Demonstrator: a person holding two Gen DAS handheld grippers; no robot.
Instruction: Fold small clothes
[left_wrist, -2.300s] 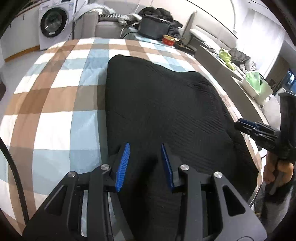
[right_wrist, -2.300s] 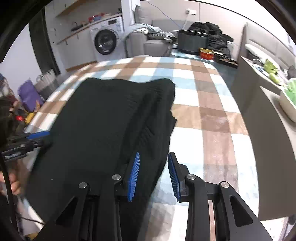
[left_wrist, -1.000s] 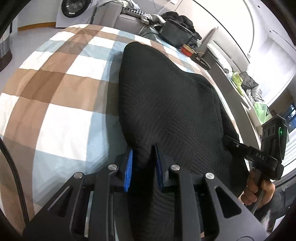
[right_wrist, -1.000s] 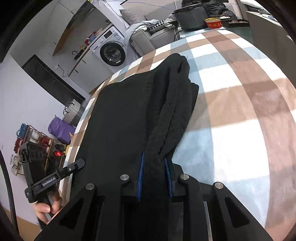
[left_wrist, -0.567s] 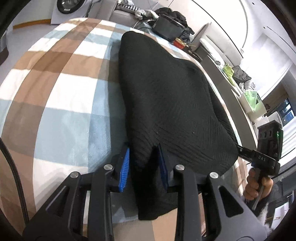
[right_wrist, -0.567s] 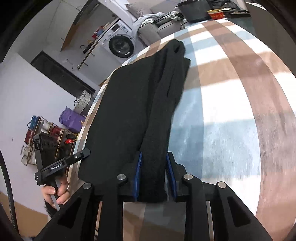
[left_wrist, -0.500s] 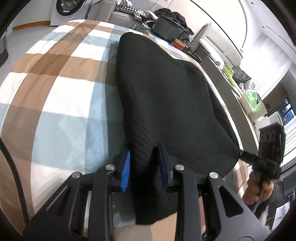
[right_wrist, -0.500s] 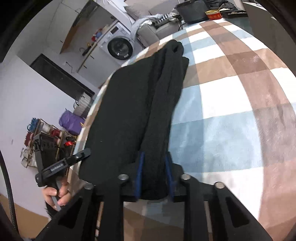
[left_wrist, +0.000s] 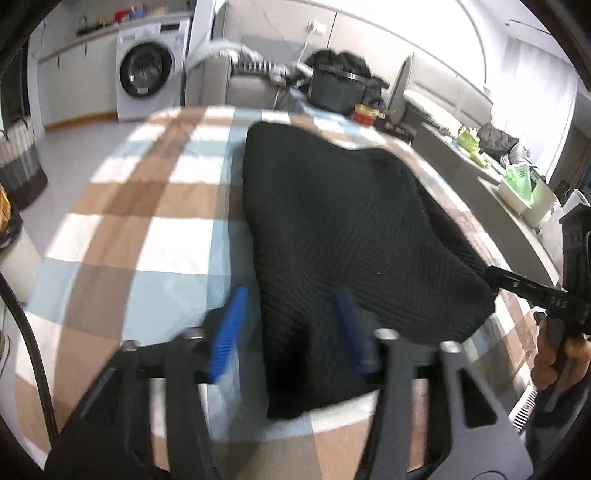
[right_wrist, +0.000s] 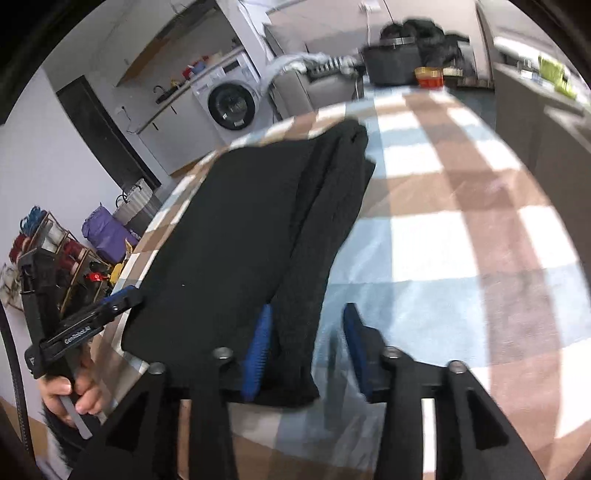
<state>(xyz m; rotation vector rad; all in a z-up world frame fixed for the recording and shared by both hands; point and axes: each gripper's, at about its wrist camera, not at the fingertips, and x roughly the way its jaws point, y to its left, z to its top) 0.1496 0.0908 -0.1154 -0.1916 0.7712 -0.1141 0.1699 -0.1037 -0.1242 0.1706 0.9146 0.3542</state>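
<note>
A black knitted garment (left_wrist: 354, 236) lies flat on the worktop with the brown, blue and white checked cloth (left_wrist: 147, 221). Its near edge sits at the 6 o'clock side of the worktop. The left tongs (left_wrist: 291, 328) are opening, and the garment's near corner lies between the blue pads, which do not press it. The right tongs (right_wrist: 306, 347) are opening too, with the garment's folded edge loose between them. A hand (right_wrist: 74, 395) holds the left tool at 8 o'clock in the right view. Far off at 12 o'clock stand a white washing machine (left_wrist: 147, 74), a dark pot (left_wrist: 336, 88) and a small red tin (left_wrist: 364, 114).
</note>
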